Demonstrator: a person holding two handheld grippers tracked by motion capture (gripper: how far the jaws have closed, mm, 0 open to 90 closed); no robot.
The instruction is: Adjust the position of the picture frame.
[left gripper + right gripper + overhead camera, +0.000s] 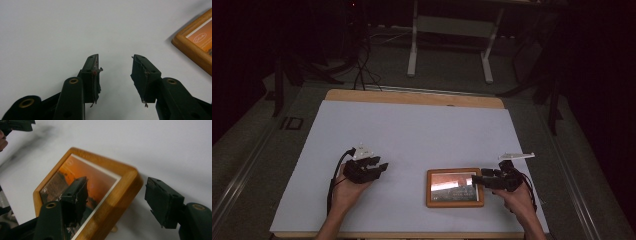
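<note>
A wooden picture frame (455,187) holding an orange photo lies on the white sheet near the table's front right. My right gripper (476,181) is open at the frame's right edge. In the right gripper view, one jaw hangs over the photo and the other outside the wooden rail (125,187), so my right gripper (116,180) straddles that rail. My left gripper (379,165) is held to the left of the frame, apart from it. It is open (115,60) with nothing between its jaws, and the frame's corner (195,50) lies off to its right.
A white sheet (412,135) covers most of the wooden table (412,97). Beyond the far edge are a white desk's legs (413,45) and floor cables (362,67). The room around is dark. The left gripper (15,125) appears at the top left of the right gripper view.
</note>
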